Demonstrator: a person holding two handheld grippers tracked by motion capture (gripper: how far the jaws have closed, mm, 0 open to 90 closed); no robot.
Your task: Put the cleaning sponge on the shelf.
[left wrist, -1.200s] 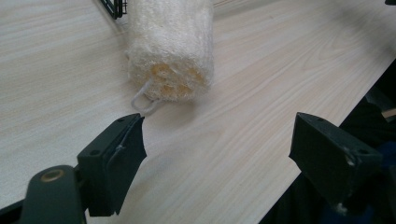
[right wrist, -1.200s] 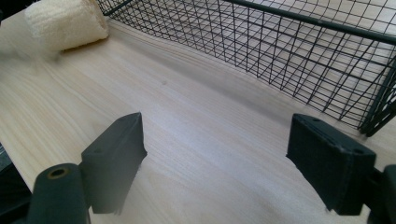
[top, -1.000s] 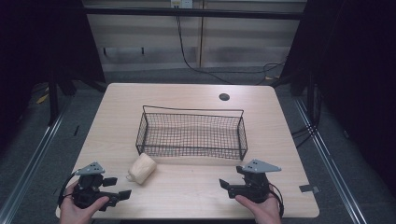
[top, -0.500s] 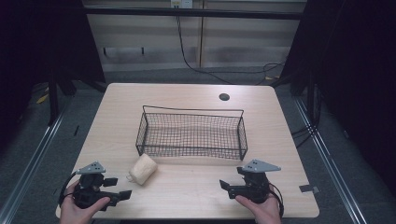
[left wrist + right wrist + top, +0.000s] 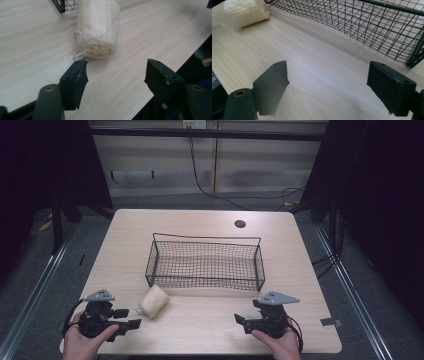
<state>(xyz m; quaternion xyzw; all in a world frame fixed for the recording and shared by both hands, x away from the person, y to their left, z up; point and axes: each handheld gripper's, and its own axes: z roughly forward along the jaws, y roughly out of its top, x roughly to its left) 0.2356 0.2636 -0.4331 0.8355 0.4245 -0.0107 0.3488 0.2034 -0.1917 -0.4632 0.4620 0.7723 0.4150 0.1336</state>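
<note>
On near edge of table (image 5: 210, 220), your left gripper (image 5: 131, 324) sits low, jaws wide, empty — loofah sponge (image 5: 153, 301) lies just ahead, close to one jaw tip, not touching. Loofah rests on bare wood outside wire basket (image 5: 205, 240), beside its near left corner, cord loop trailing toward you. Your right gripper (image 5: 241, 320) waits at near right, jaws wide, empty, well apart from loofah. Since a second ago nothing has shifted — hands parked, loofah unmoved. Likely meaning: pickup not yet begun; basket empty.
</note>
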